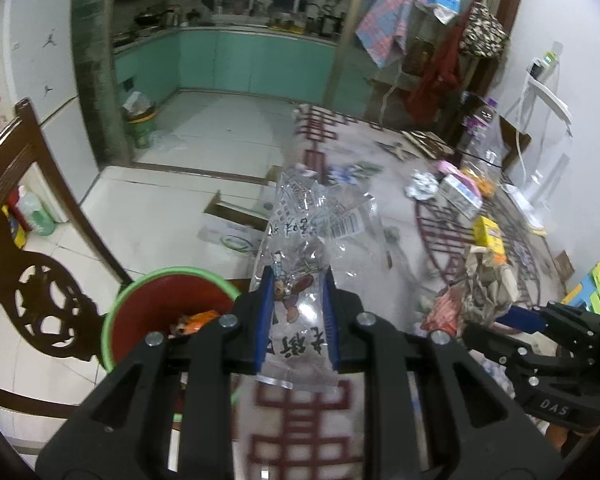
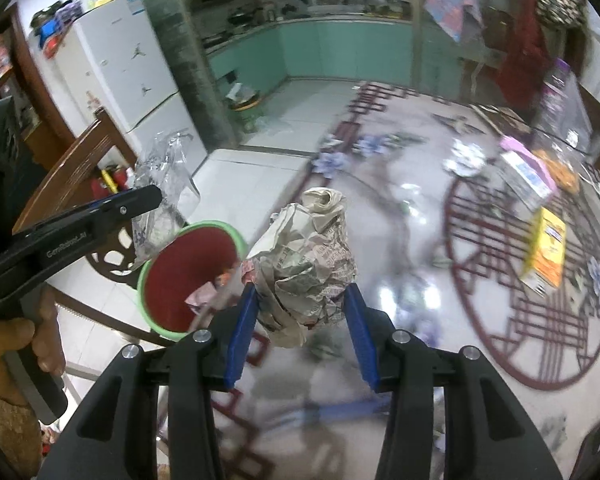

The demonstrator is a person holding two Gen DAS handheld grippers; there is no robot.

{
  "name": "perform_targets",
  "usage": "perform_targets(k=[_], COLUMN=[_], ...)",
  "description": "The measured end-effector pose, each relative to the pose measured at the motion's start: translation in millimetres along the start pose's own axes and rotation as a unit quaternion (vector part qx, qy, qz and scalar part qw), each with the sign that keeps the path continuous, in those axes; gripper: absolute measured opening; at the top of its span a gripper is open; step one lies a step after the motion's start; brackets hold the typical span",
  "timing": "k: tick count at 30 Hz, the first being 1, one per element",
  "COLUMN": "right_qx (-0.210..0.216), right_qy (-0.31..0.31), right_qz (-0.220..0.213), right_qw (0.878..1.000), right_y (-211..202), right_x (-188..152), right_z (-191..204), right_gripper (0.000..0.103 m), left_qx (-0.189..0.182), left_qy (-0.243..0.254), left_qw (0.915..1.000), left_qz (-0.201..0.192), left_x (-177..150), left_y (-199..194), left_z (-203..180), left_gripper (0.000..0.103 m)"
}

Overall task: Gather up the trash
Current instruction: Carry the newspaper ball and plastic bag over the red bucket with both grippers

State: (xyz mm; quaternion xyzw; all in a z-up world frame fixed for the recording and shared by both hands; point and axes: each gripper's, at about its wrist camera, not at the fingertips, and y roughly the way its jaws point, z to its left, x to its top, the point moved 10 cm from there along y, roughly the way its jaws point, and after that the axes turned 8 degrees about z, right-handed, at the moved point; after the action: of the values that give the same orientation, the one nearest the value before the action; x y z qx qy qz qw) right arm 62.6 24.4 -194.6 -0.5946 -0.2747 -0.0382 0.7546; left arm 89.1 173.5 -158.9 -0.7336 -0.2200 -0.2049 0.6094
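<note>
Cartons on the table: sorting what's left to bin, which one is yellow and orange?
The yellow-orange carton, nearer the grippers; the other carton behind it is white with a pink top.

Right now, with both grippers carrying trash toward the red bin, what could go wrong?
1. The clear plastic wrapper in the left gripper is long and floppy; its free end may catch on the red bin's green rim and hang outside.
2. The crumpled newspaper in the right gripper is bulky next to the bin mouth; released off-centre, it could bounce onto the floor.
3. Both grippers nearing one bin together might bump.
</note>
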Motion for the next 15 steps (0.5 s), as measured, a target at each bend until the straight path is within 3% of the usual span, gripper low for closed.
perform_targets(k=[7, 15], right_qx=[0.013, 0.019], right_qy=[-0.038, -0.058], right_qz=[-0.002, 0.006], right_qw=[0.999, 0.998], right_y=[20.1, 45.7], right_x=[20.5, 36.3], right_z=[55.1, 84.2], right_gripper=[0.043, 0.043], left_qx=[0.014, 0.023], left_qy=[-0.022, -0.047], left_qw=[0.9997, 0.9986], left_qz=[0.002, 0.010], left_x=[-0.7, 2.8], left_y=[-1.5, 9.0], left_z=[50.2, 96.6], left_gripper=[0.022, 0.022])
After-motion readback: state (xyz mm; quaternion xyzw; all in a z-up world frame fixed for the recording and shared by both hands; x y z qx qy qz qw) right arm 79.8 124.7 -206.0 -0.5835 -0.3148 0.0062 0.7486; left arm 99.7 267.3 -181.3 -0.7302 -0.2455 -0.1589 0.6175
